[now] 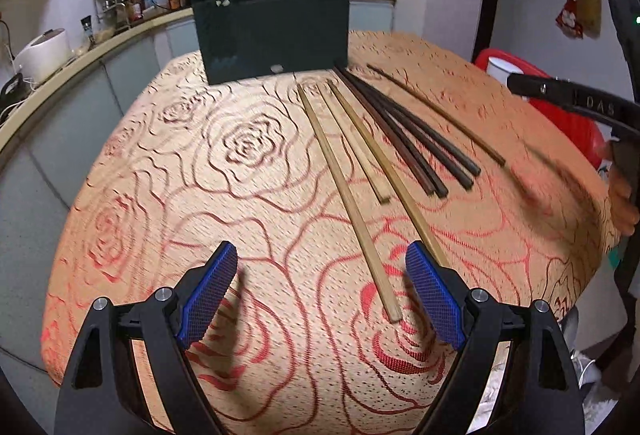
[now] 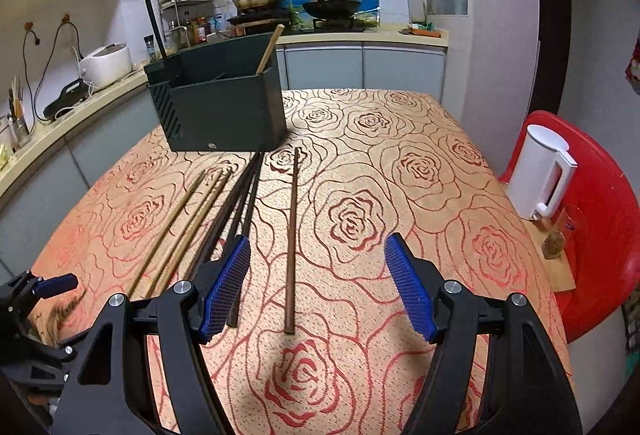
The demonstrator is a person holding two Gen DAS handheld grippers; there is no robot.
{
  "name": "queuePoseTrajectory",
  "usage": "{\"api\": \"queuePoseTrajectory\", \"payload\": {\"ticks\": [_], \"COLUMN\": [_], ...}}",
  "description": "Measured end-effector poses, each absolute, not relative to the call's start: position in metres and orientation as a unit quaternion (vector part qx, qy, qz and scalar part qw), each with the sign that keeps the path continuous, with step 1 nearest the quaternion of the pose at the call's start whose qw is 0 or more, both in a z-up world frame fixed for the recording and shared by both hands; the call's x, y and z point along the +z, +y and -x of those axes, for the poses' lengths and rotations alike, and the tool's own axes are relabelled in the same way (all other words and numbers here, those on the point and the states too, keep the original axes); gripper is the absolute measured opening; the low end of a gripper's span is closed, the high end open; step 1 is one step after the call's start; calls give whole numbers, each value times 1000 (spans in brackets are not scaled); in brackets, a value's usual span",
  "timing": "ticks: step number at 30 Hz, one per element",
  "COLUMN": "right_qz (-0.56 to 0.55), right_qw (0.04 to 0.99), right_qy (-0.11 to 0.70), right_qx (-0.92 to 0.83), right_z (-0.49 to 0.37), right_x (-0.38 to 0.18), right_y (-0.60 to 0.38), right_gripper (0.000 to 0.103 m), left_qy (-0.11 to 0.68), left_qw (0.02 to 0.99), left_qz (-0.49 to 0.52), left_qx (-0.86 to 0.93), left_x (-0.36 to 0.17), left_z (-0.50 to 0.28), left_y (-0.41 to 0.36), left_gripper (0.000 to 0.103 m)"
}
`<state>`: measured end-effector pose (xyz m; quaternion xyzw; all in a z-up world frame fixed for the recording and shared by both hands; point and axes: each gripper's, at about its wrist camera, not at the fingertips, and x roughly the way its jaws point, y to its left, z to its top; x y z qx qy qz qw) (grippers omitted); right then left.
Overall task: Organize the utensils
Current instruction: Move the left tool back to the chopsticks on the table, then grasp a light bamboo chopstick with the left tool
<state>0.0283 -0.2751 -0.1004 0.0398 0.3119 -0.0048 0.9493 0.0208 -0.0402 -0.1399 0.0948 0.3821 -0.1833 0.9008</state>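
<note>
Across the middle of the tabletop (image 2: 400, 163) the chopsticks lie fanned out, thin ends toward the holder (image 2: 224, 103) at the far edge: three pale chopsticks (image 1: 348, 191), a bunch of dark chopsticks (image 1: 404, 139), and one brown chopstick (image 2: 291, 235) apart on the right. Two sticks already lean inside the holder, so the sorting looks started, with most still to go.

Left hand-held gripper (image 1: 320, 291) hangs low over the near ends of the pale ones, jaws wide apart, nothing in them; the nearest pale stick's end lies between the pads, untouched. Right hand-held gripper (image 2: 318, 287) is open too and empty, and the brown chopstick's near end sits in its gap, closer to the left pad.

Looks like the pick-up step. Next, I'd say, each needs to drop to the cloth, centre its stick and close on one alone. Tricky for the left: a second pale stick runs under its right pad and could get pinched along. The right's left pad overlaps the dark bunch's ends.

Off the right edge, a white kettle (image 2: 540, 171) stands on a red chair (image 2: 608, 219), clear of the work.
</note>
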Motion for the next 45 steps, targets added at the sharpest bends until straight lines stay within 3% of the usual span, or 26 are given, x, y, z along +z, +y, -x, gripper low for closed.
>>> {"api": "queuePoseTrajectory", "payload": {"ticks": [10,18,27,40,45], "right_qz": [-42,-32,-5,-4,-6], "right_qw": [945,938,930,932,934], "right_qy": [324,345,367,362,357], "right_qx": [-7,-6,9,23,32], "right_z": [-26,-21,-21,-37,-37], "right_x": [-110,-128,-149,-158,-158], "right_y": [-277,-272,-255,-246,-244], "right_gripper": [68,68,51,28,19], "left_qy": [380,387,383,374,371], "left_qw": [904,909,908,912,912], "left_qz": [-103,-80,-79,-76,-78], "left_qx": [-167,-131,-148,-148,-155], "left_x": [-146,-144,-143,-144,-143], "left_z": [-22,-34,-27,-22,-21], "left_y": [-39,-19,-23,-24,-28], "left_gripper": [82,72,54,48,31]}}
